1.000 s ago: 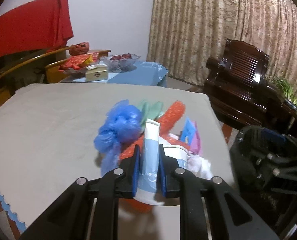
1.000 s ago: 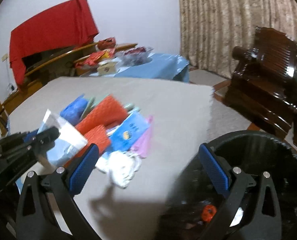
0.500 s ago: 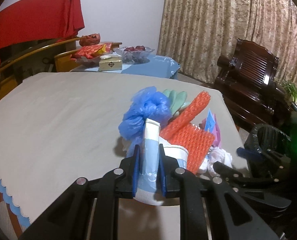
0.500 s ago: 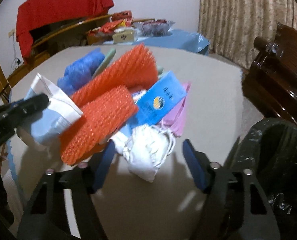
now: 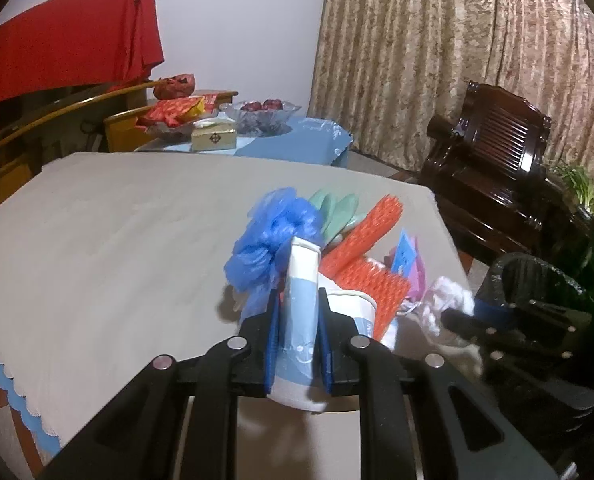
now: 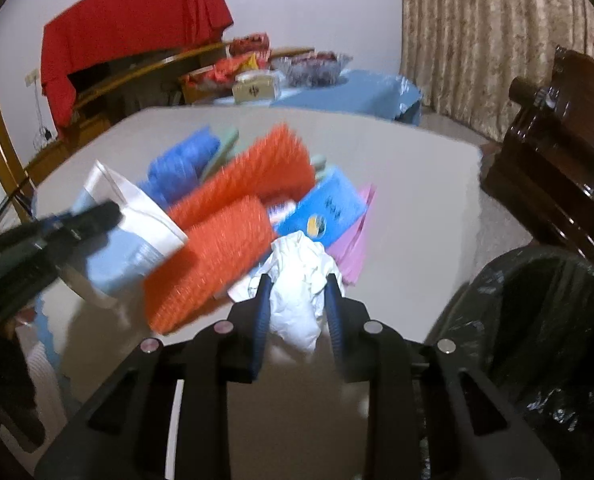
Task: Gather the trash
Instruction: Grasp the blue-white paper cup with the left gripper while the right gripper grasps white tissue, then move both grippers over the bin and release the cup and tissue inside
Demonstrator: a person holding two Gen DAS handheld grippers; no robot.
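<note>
My left gripper (image 5: 297, 300) is shut on a squashed blue-and-white paper cup (image 5: 299, 320), which also shows in the right wrist view (image 6: 129, 236). My right gripper (image 6: 297, 288) is closed around a crumpled white tissue (image 6: 301, 280), seen at the pile's right in the left wrist view (image 5: 445, 300). The trash pile on the beige table (image 5: 117, 240) holds orange foam netting (image 6: 233, 232), a blue plastic bag (image 5: 273, 236), a blue packet (image 6: 325, 212) and pink paper (image 6: 357, 240). A black-lined trash bin (image 6: 537, 320) stands to the right of the table.
A dark wooden armchair (image 5: 493, 176) stands right of the table near patterned curtains (image 5: 457, 48). A small blue-covered table (image 5: 289, 140) with a glass bowl, a box and snacks is behind. Red cloth (image 5: 57, 52) drapes over furniture at the far left.
My right gripper moved in over the pile and closed its fingers around the white tissue. My left gripper kept hold of the cup and shifted slightly.
</note>
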